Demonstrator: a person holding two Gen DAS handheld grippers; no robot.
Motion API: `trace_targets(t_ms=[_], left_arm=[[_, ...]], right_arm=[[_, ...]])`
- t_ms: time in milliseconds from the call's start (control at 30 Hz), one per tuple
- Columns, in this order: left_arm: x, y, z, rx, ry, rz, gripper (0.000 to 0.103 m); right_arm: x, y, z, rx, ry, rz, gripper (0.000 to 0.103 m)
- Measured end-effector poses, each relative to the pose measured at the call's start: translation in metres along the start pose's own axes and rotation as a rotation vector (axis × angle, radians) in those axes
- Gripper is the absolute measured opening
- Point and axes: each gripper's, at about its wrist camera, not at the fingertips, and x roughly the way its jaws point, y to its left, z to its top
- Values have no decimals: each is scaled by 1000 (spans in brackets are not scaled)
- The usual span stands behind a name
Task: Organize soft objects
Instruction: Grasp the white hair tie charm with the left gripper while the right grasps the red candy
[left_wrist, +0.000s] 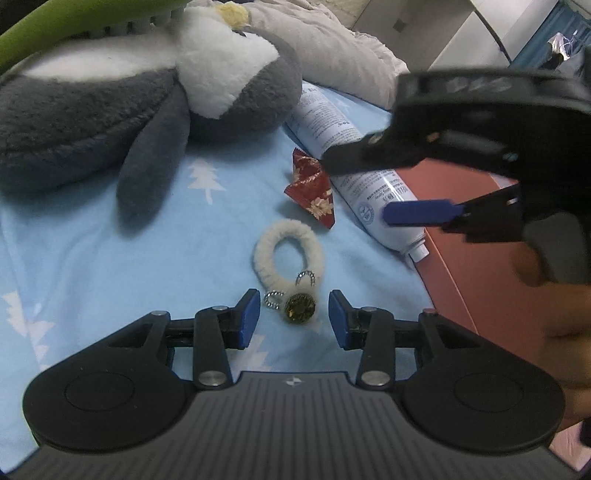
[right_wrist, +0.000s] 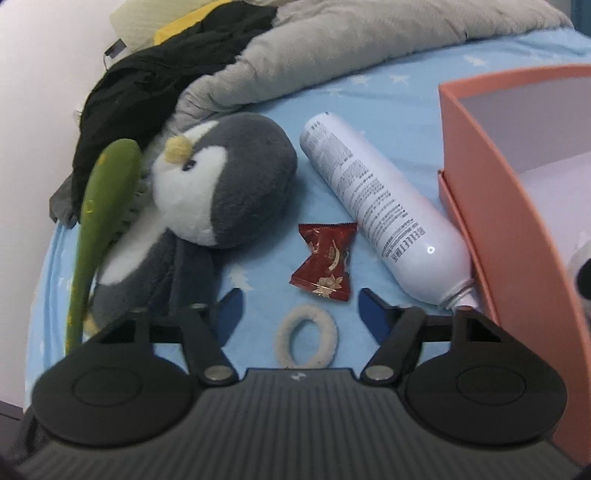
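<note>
A grey and white plush penguin (left_wrist: 110, 110) lies on the blue bedsheet (left_wrist: 110, 266); it also shows in the right wrist view (right_wrist: 229, 184). A fluffy white hair tie (left_wrist: 288, 254) with a round charm lies just ahead of my open, empty left gripper (left_wrist: 293, 317). The hair tie (right_wrist: 306, 338) also lies between the fingers of my right gripper (right_wrist: 301, 312), which is open and empty. The right gripper appears in the left wrist view (left_wrist: 369, 184), above the white tube.
A red candy wrapper (right_wrist: 325, 258) and a white tube (right_wrist: 376, 210) lie beside an orange box (right_wrist: 517, 206) on the right. A green brush (right_wrist: 99, 214) leans on the penguin. A grey blanket (right_wrist: 332, 55) and black cloth (right_wrist: 166, 74) lie behind.
</note>
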Motion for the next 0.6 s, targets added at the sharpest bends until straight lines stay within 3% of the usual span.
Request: trace_targets(t_ms=[100, 300, 400, 467, 600], left_arm=[[4, -2, 0, 11, -1, 4, 41], [9, -7, -1, 34, -5, 30, 36], [9, -12, -1, 47, -5, 44, 34], [7, -12, -1, 47, -3, 52, 33], [2, -14, -1, 43, -6, 52, 33]], right_arm=[[14, -1, 1, 0, 6, -14, 58], [36, 2, 3, -21, -14, -87, 57], [50, 1, 3, -24, 3, -107, 49], [57, 0, 2, -28, 19, -104, 38], [58, -1, 4, -29, 14, -104, 34]])
